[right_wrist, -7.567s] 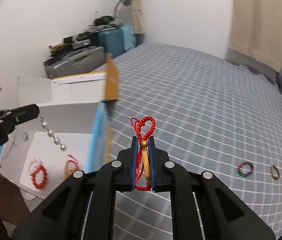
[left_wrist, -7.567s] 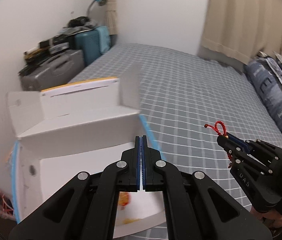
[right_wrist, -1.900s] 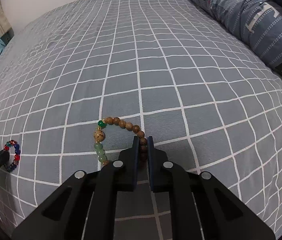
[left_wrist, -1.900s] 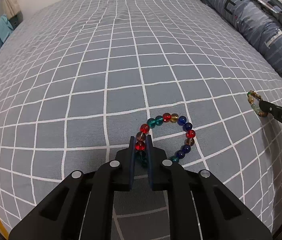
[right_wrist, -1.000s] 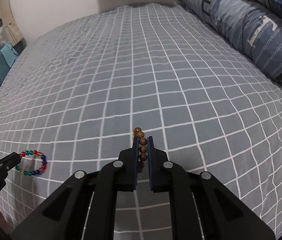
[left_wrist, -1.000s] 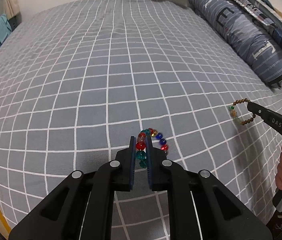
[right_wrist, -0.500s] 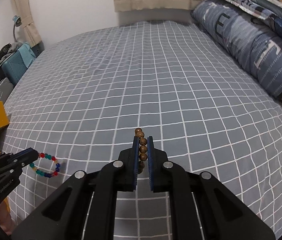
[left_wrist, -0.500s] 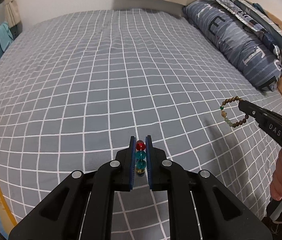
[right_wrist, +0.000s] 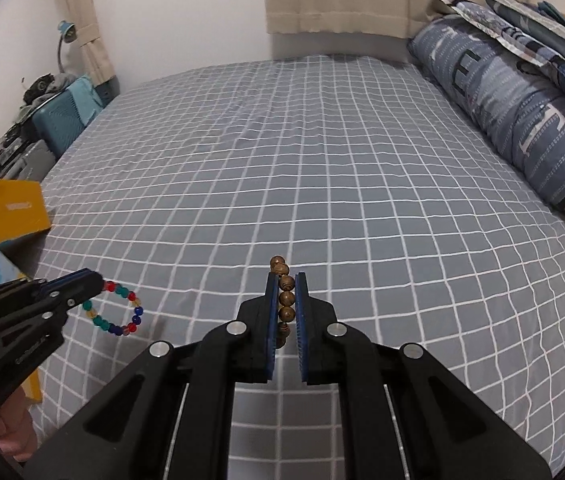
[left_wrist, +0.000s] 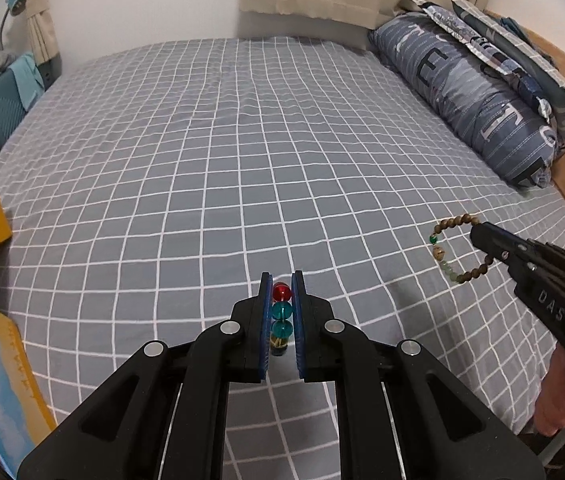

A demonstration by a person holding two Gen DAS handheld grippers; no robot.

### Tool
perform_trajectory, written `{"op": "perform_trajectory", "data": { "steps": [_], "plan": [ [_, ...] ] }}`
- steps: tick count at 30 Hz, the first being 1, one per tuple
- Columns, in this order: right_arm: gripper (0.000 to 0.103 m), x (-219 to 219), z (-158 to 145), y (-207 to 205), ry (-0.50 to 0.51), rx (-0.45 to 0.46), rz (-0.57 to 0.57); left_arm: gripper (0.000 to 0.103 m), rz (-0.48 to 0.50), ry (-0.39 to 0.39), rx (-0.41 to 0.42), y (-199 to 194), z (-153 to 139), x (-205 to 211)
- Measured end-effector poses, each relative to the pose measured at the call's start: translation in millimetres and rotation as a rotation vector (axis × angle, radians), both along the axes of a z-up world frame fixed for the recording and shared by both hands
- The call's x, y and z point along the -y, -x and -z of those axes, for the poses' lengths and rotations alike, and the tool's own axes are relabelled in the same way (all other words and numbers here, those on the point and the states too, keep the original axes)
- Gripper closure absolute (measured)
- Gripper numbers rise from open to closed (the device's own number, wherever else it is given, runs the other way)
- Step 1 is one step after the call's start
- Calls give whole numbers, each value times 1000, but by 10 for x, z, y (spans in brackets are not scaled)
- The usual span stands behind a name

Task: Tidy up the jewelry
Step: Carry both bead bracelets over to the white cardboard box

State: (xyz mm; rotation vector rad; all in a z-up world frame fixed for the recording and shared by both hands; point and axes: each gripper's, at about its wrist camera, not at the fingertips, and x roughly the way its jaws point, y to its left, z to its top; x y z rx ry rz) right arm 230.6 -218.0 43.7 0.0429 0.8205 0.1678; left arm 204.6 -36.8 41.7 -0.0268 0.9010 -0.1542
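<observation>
Left gripper [left_wrist: 281, 280] pinching multicolored bracelet [right_wrist: 116, 309] — loop visible opposite

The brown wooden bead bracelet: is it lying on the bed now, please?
No, the brown wooden bead bracelet hangs clear of the grey checked bedsheet, clamped in the right gripper.

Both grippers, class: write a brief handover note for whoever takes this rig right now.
Left gripper: shut on the multicoloured bead bracelet, held above the bed.
Right gripper: shut on the wooden bead bracelet, also in the air.
Done: both bracelets are picked up.
Left: carry them to the box at the bed's left edge, likely their destination, and release.
</observation>
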Motion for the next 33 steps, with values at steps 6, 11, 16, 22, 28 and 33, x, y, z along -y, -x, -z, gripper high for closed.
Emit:
{"op": "perform_trajectory", "data": {
  "steps": [6,11,16,22,28,33],
  "plan": [
    [95,-306,-130,239,14,17,-37,94,-14,10,4,203,-132,-147],
    [95,-551,-229,351,-8,34,-79,94,-22,21,25,337,-269,-309],
    [95,-846,-304,417,-23,42,-126,94,-44,32,39,504,-409,-535],
    [95,-1267,-420,523,-27,56,-190,94,-105,20,52,714,-555,-909],
    [95,-1693,-549,623,-22,76,-256,94,-175,9,83,943,-772,-1344],
    [95,-2112,-642,696,-21,84,-323,94,-249,-11,110,1154,-922,-1747]
  ]
}}
